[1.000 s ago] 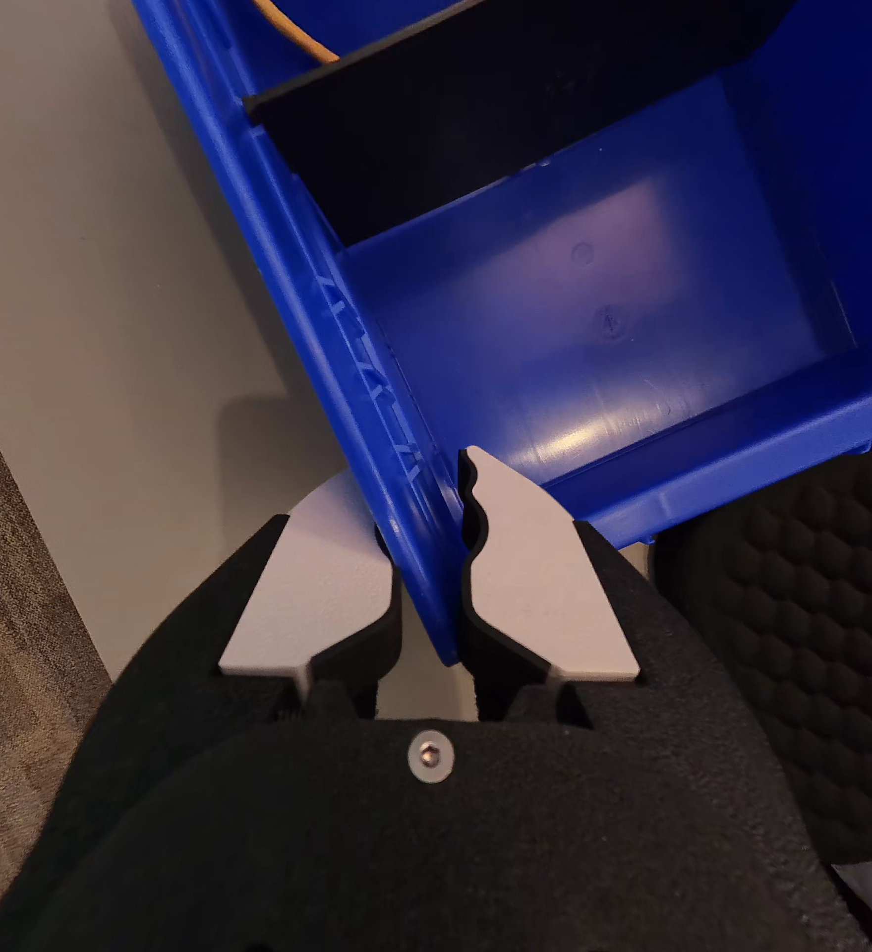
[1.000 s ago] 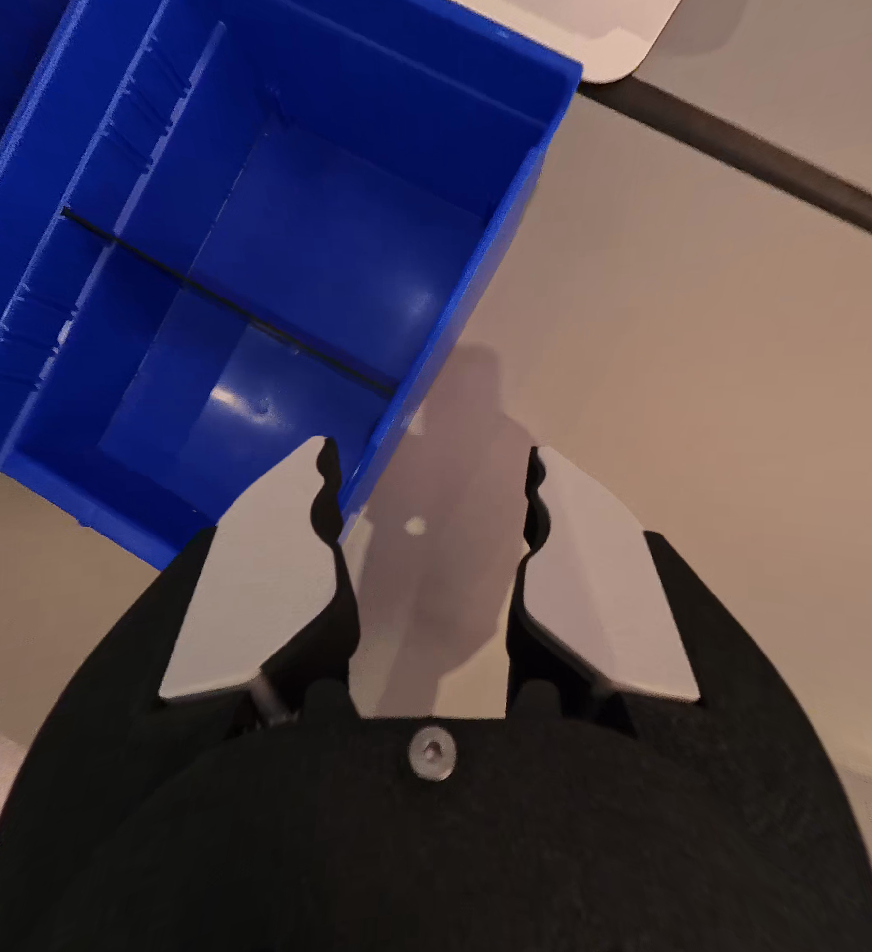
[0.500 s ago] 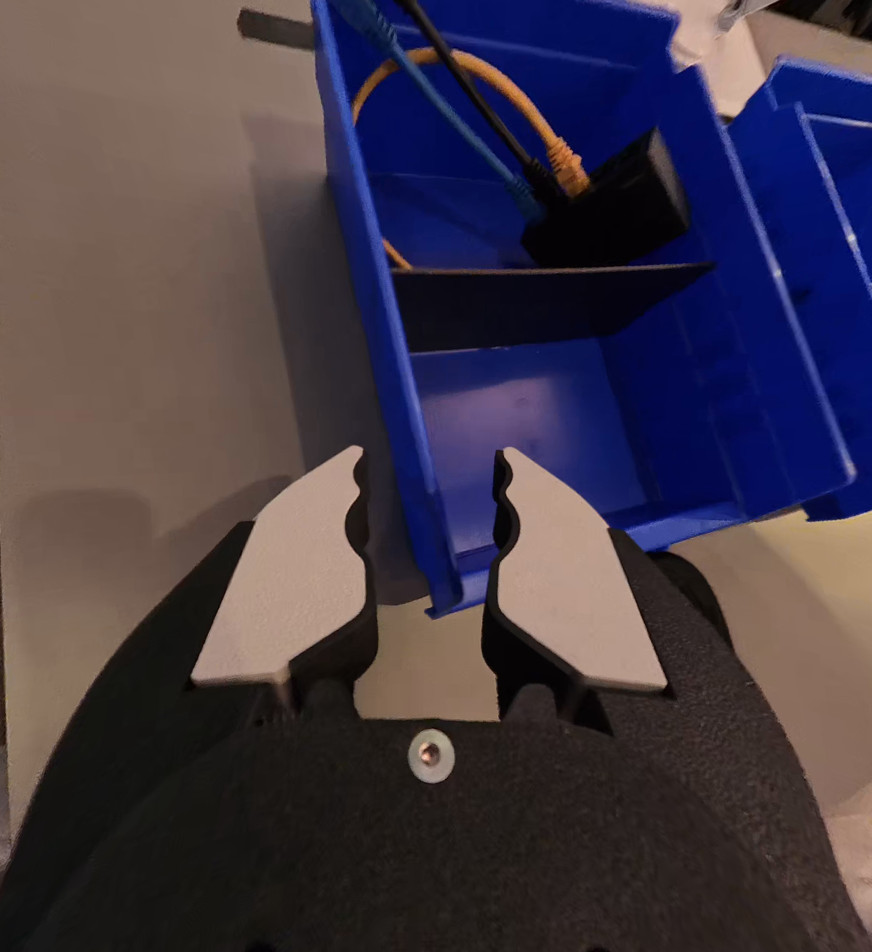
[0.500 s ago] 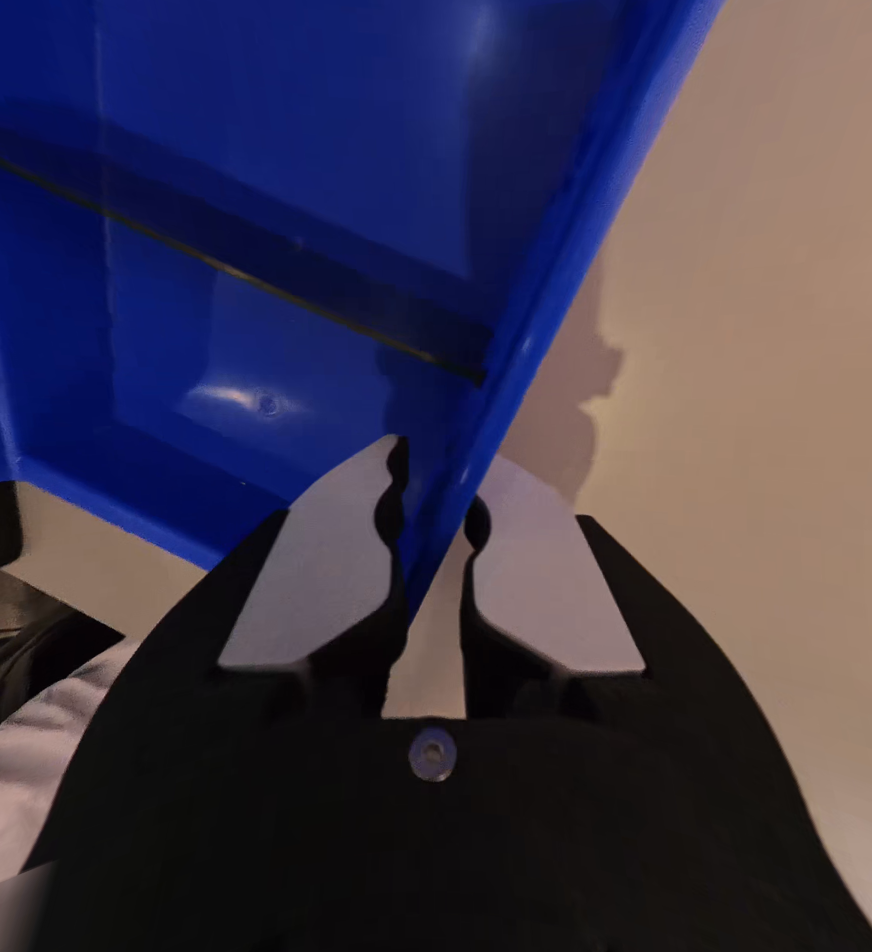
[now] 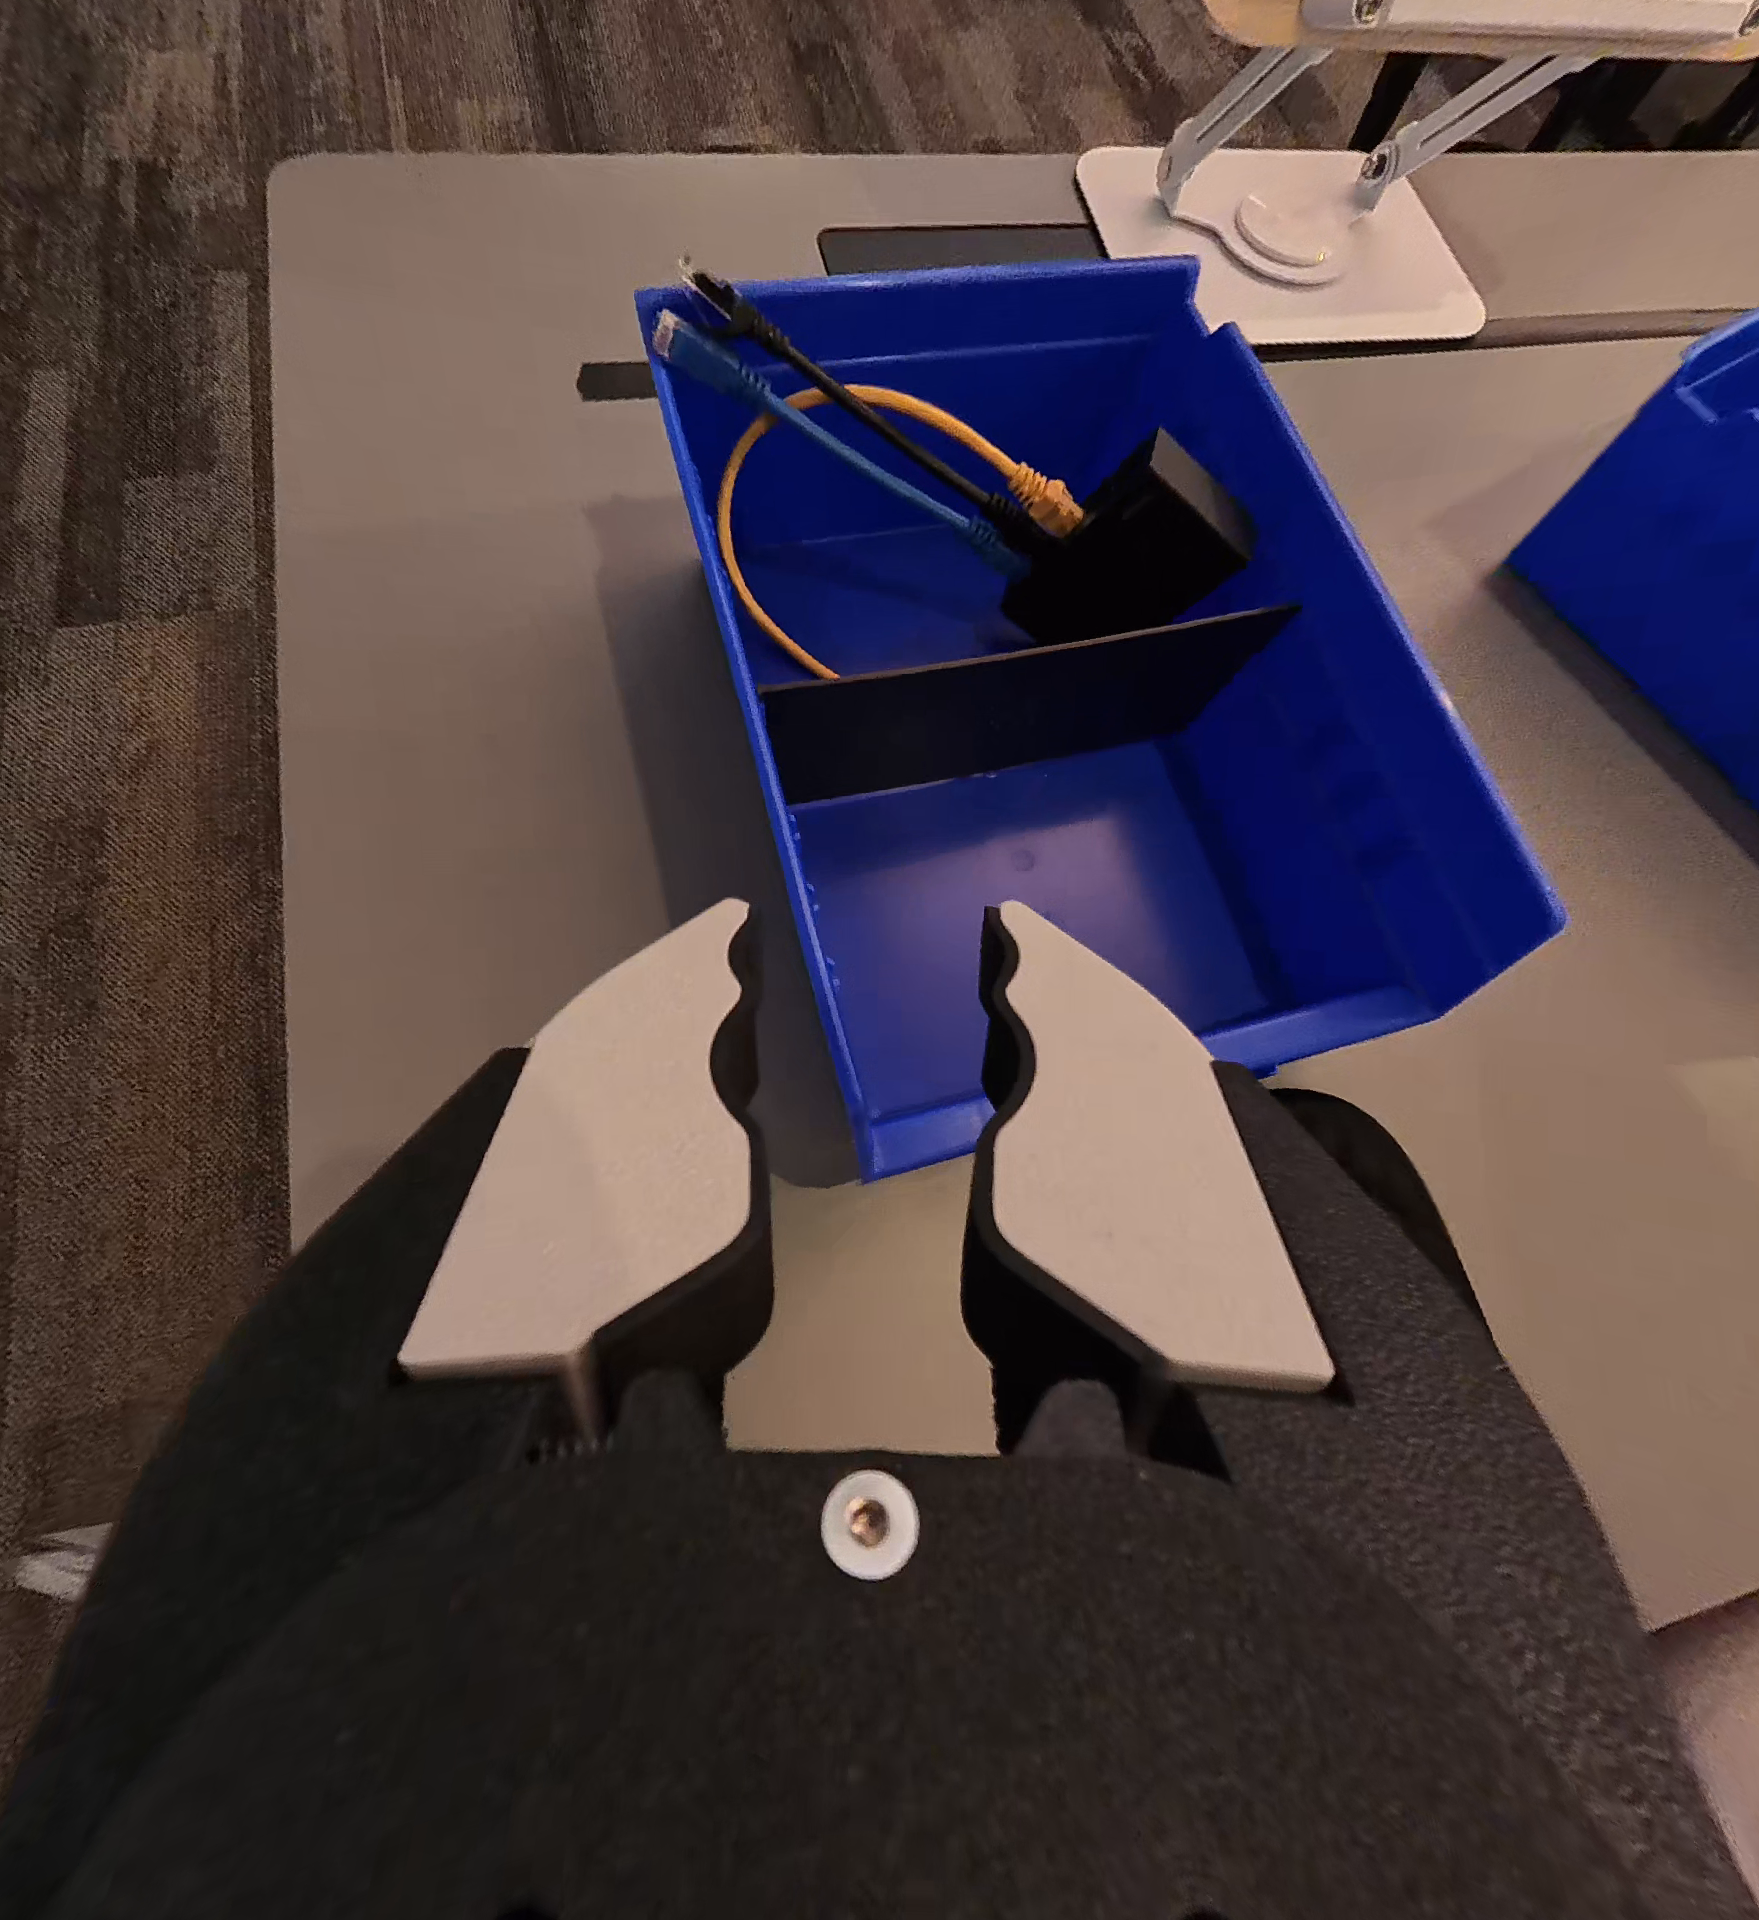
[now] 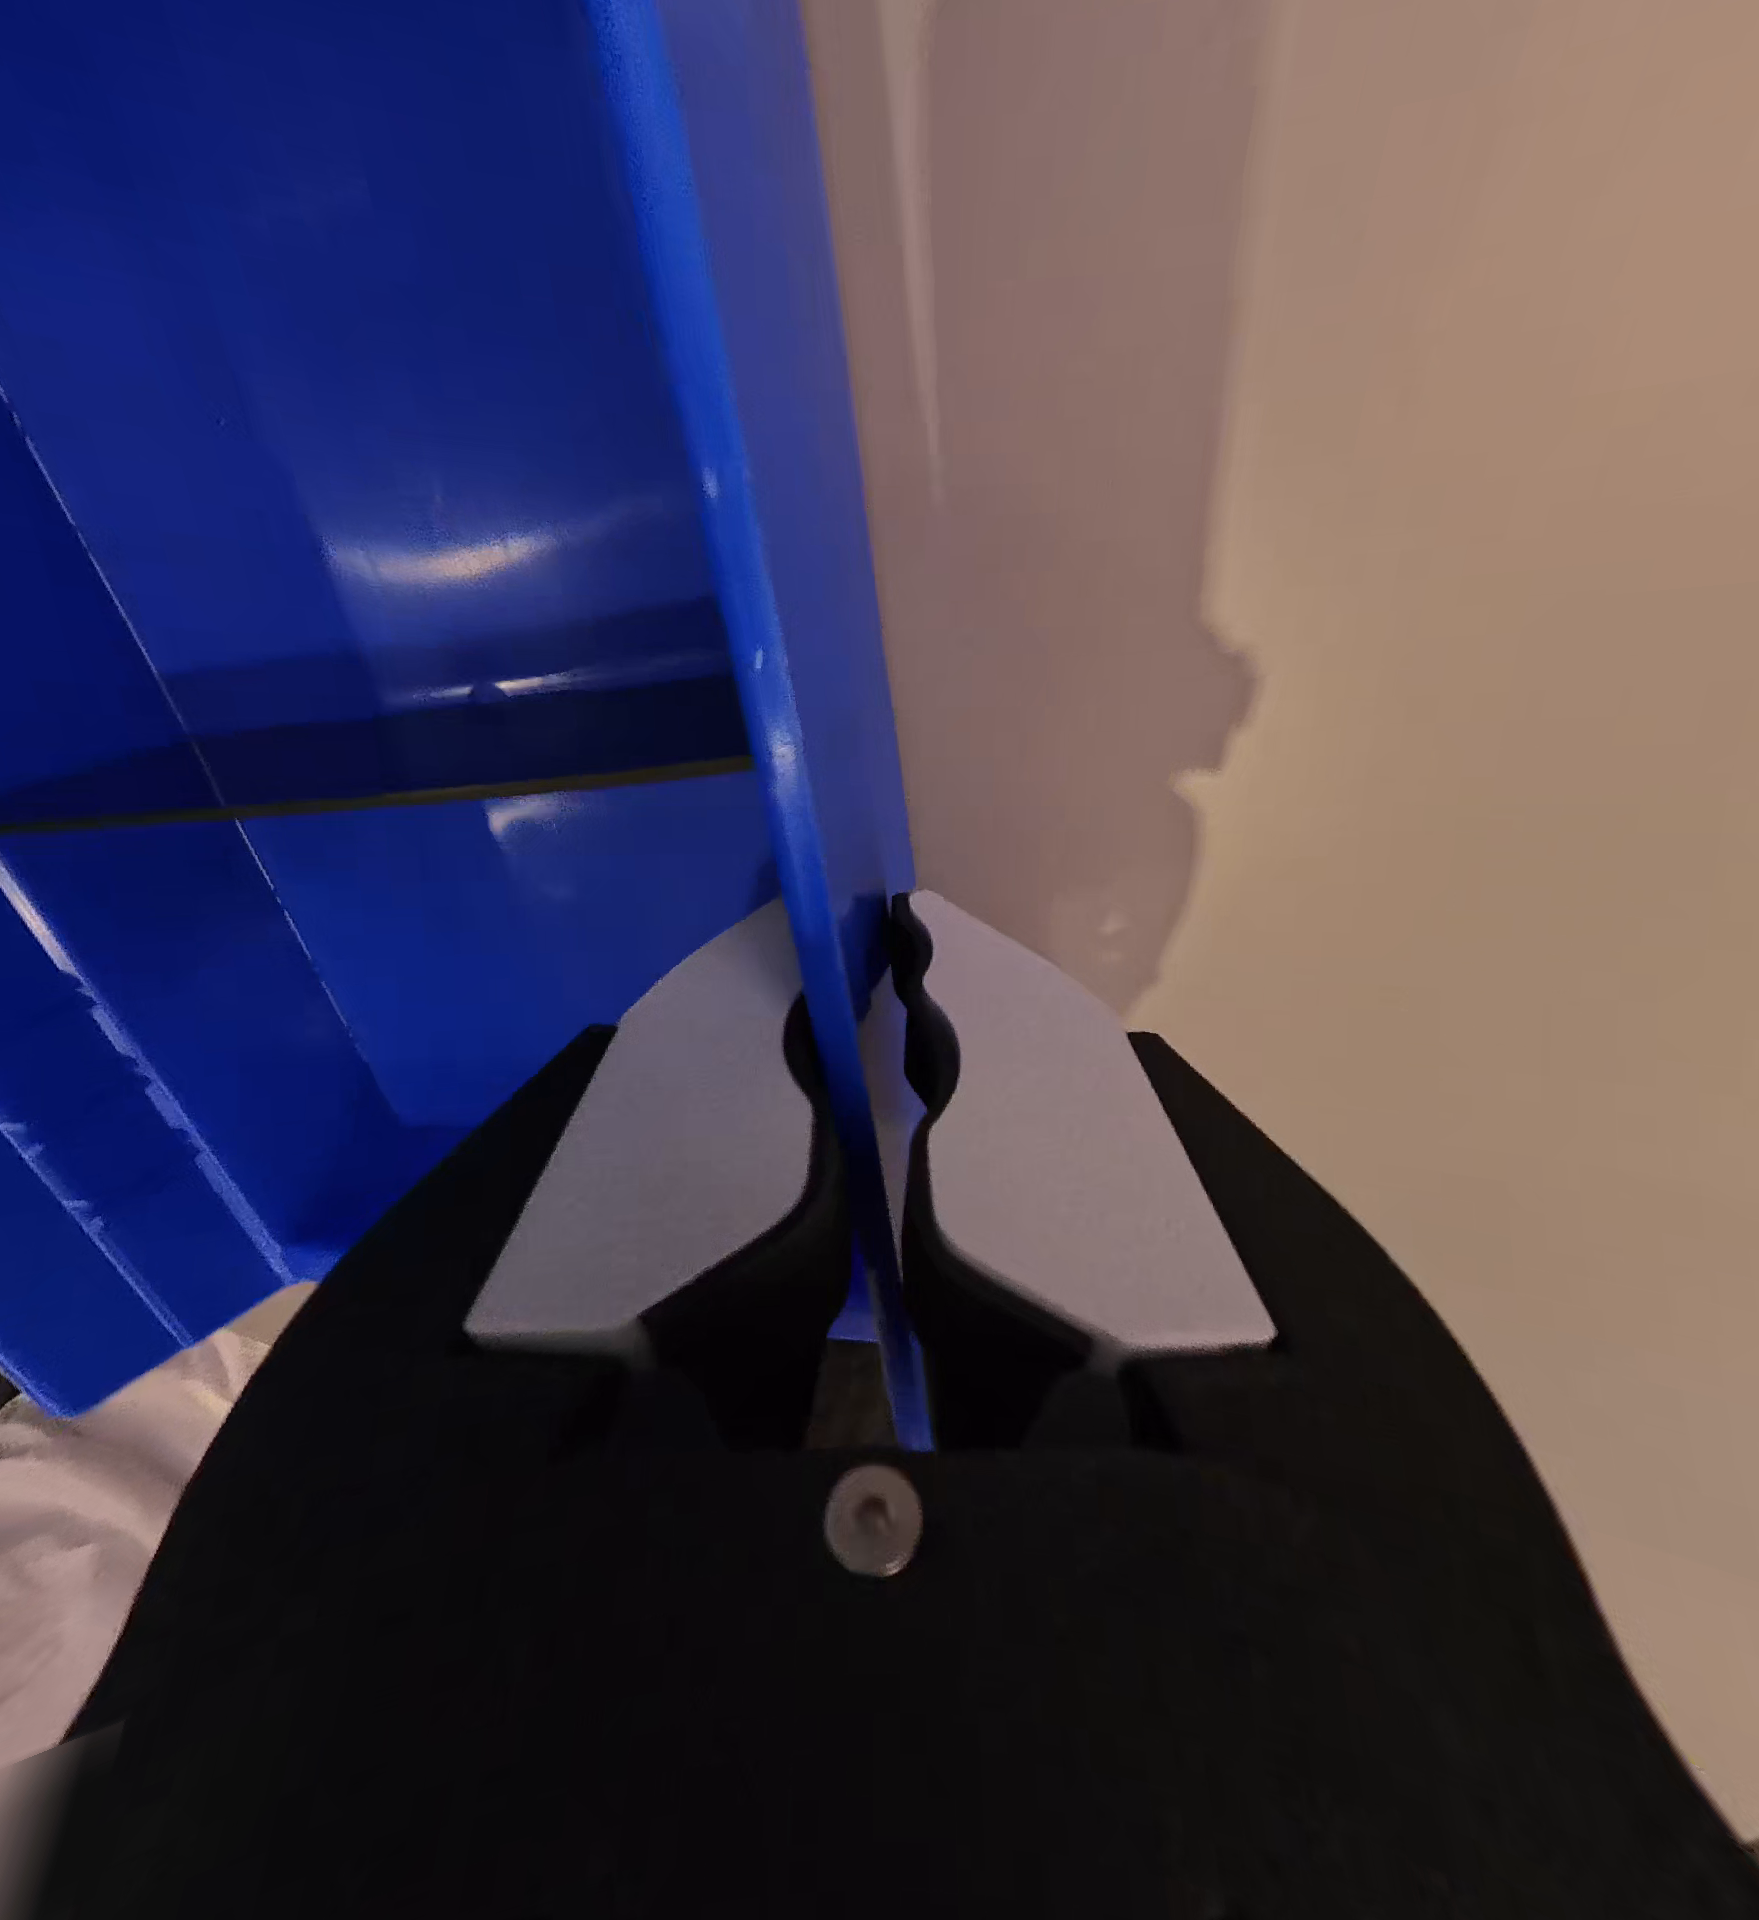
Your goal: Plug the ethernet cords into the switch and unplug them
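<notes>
**Right gripper pinches one bin's wall; left gripper hangs with fingers apart before the bin with the switch**

In the left wrist view, the left gripper (image 5: 864,1023) sits nearest, at 6 o'clock, its jaws spread with nothing between them, above the grey table (image 5: 459,727) and the near left corner of a blue bin (image 5: 1374,790). The bin's near compartment lies bare behind the fingertips. A black divider (image 5: 1010,707) crosses the bin toward 12 o'clock. Beyond it, in the far compartment, the black switch (image 5: 1135,561) leans tilted against the right wall. Three ethernet cords run into it: a yellow cord (image 5: 750,488) looping round to 10 o'clock, a blue cord (image 5: 854,447) and a black cord (image 5: 875,416), the last two with free plugs resting on the bin's far left corner. A second blue bin (image 5: 1727,582) stands at 2 o'clock, and a white stand base (image 5: 1290,249) at 1 o'clock.

In the right wrist view, the right gripper (image 6: 859,956) pinches the upright side wall of a blue bin (image 6: 335,520), one finger inside, one outside. A thin dark divider (image 6: 335,805) crosses that bin at 9 o'clock.
</notes>
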The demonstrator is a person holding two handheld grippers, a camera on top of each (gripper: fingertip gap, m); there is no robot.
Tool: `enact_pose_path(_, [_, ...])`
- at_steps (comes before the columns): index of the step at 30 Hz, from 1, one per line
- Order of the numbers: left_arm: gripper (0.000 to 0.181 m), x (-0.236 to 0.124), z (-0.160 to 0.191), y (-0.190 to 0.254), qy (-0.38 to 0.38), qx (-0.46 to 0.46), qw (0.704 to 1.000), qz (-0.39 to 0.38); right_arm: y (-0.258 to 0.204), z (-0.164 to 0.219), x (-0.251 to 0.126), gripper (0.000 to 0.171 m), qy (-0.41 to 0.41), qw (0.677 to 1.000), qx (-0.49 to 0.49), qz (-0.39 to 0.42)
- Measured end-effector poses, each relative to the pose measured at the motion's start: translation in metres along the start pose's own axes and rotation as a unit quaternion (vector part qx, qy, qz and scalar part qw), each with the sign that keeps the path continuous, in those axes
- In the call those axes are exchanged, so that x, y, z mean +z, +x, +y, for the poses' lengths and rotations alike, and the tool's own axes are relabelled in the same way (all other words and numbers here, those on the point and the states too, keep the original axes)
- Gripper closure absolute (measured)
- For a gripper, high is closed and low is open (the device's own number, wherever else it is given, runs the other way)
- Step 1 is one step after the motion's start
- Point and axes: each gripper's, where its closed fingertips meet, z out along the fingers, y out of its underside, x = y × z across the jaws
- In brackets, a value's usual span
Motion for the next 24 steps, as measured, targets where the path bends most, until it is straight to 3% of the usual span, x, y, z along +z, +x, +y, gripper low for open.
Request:
enact_pose_path(11, [0.142,0.008,-0.014,0.011,-0.005,0.015,1.0,-0.016,0.127,0.043,-0.03,0.166,0.034,0.995,0.088,0.009])
enact_pose_path(24, [0.142,0.032,-0.022,0.042,-0.017,0.03,0.999,-0.006,0.148,0.058,-0.035,0.166,0.028,0.999,0.034,0.012])
